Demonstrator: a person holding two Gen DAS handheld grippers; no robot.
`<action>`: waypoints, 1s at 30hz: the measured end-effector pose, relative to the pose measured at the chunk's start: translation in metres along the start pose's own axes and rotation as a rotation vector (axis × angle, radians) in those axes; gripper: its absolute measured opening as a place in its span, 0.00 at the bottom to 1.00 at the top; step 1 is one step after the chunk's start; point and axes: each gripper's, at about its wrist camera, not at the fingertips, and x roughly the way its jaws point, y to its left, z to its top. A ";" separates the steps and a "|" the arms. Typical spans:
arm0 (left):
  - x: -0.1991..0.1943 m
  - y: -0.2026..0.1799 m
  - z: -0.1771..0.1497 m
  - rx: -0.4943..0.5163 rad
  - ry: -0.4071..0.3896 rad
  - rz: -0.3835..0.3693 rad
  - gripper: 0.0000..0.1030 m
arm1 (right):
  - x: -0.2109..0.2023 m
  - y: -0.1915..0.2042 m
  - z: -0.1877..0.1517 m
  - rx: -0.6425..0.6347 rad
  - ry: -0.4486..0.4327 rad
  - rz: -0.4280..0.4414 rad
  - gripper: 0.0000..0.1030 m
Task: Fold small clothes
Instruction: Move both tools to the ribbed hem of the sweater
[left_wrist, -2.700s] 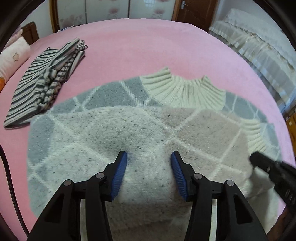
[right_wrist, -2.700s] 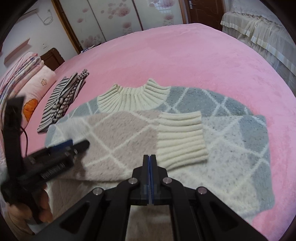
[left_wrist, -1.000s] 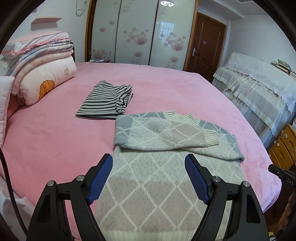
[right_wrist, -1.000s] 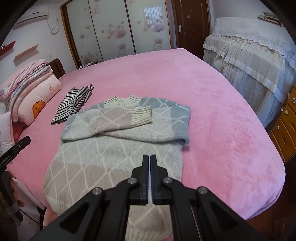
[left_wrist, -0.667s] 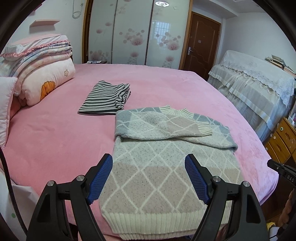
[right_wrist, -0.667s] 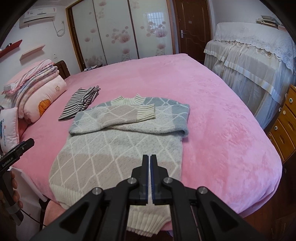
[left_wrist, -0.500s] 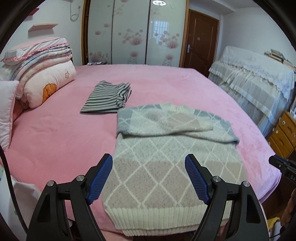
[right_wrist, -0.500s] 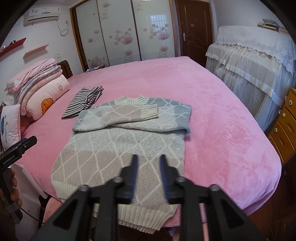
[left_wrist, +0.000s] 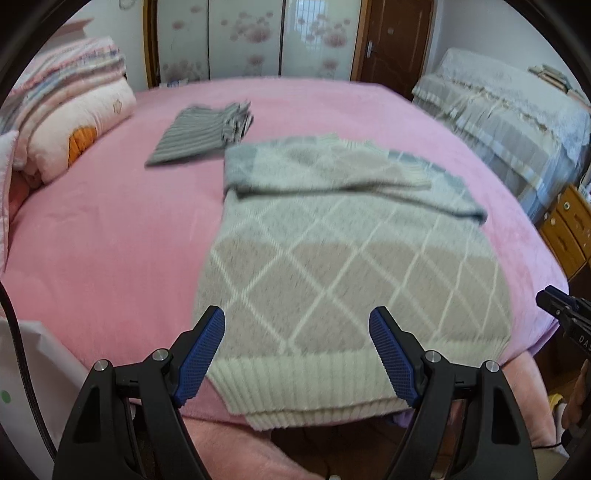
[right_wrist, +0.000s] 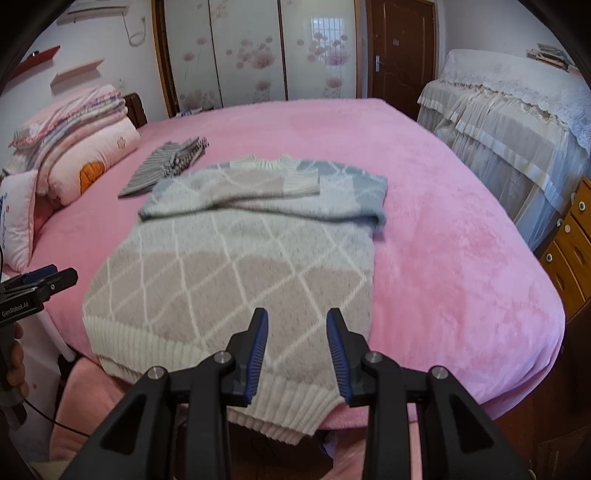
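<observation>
A grey, beige and blue diamond-pattern sweater (left_wrist: 351, 258) lies flat on the pink bed (left_wrist: 110, 240), both sleeves folded across its chest. Its cream ribbed hem (left_wrist: 314, 384) hangs slightly over the bed's near edge. My left gripper (left_wrist: 297, 317) hovers open above the hem's left part, nothing between its blue pads. In the right wrist view the same sweater (right_wrist: 236, 266) lies below my right gripper (right_wrist: 297, 317), whose jaws stand partly open above the hem's right part, nothing pinched. The left gripper (right_wrist: 40, 280) shows at that view's left edge.
A folded striped garment (left_wrist: 203, 136) lies beyond the sweater to the left. Stacked pillows and quilts (left_wrist: 74, 110) fill the bed's far left. A lace-covered piece of furniture (left_wrist: 517, 110) and wooden drawers (left_wrist: 565, 229) stand to the right.
Both grippers drew back from the sweater's chest to its hem at the bed's near edge and sank lower. The right gripper's jaws went from shut to partly open.
</observation>
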 end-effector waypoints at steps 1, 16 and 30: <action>0.007 0.004 -0.003 -0.009 0.030 0.004 0.77 | 0.006 -0.003 -0.004 0.006 0.020 0.002 0.32; 0.067 0.066 -0.052 -0.187 0.237 -0.136 0.77 | 0.056 -0.046 -0.054 0.134 0.246 0.118 0.34; 0.095 0.091 -0.074 -0.317 0.225 -0.273 0.75 | 0.091 -0.053 -0.074 0.177 0.355 0.192 0.34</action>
